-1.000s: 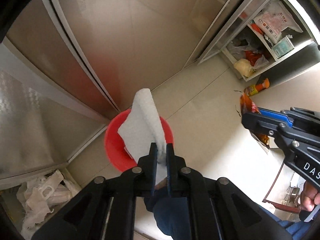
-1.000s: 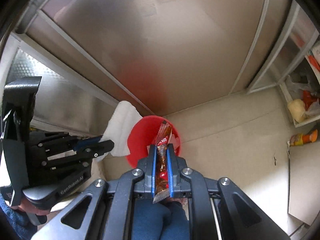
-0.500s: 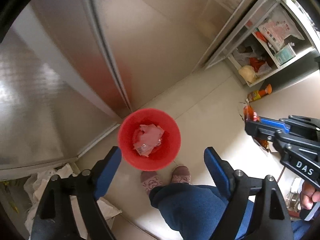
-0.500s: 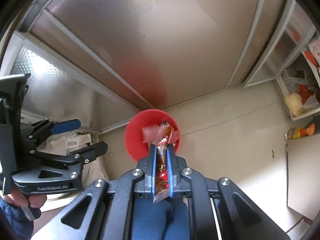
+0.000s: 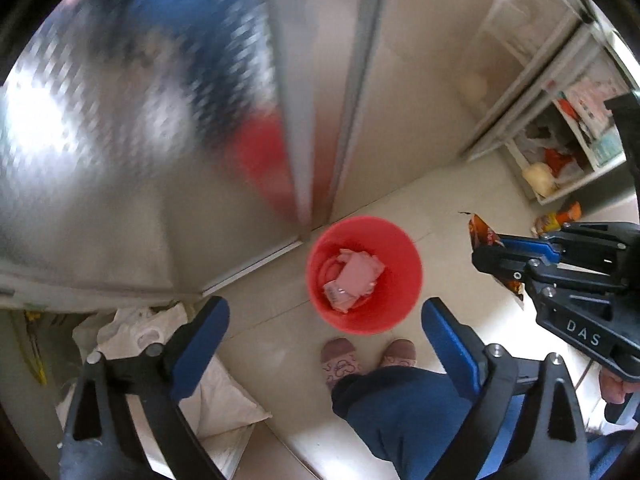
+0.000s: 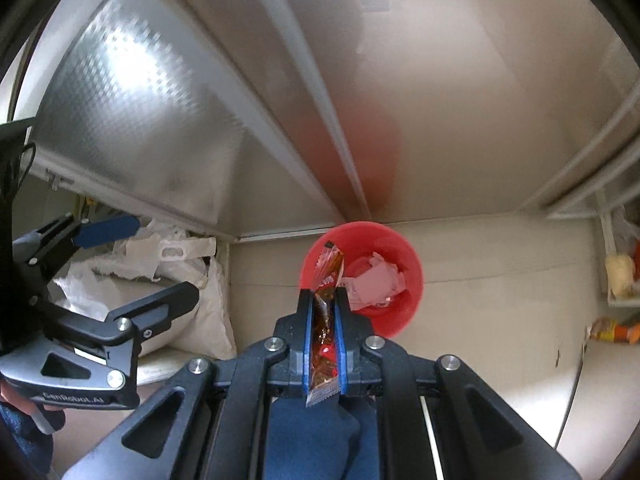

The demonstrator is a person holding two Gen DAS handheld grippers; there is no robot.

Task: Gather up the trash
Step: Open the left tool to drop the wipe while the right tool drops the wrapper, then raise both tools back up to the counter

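White tissue released; snack wrapper next.

The left gripper [image 5: 324,328], jaws just opened and empty, has dropped its tissue [image 5: 354,280] into the round red plastic bin [image 5: 400,312] (one item done); the right gripper [image 6: 323,308] clamps an orange foil snack wrapper [image 6: 326,320] above it.

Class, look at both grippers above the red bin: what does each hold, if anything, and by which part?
The right gripper pinches a snack wrapper across its middle, both ends sticking out. The left gripper is open and holds nothing.
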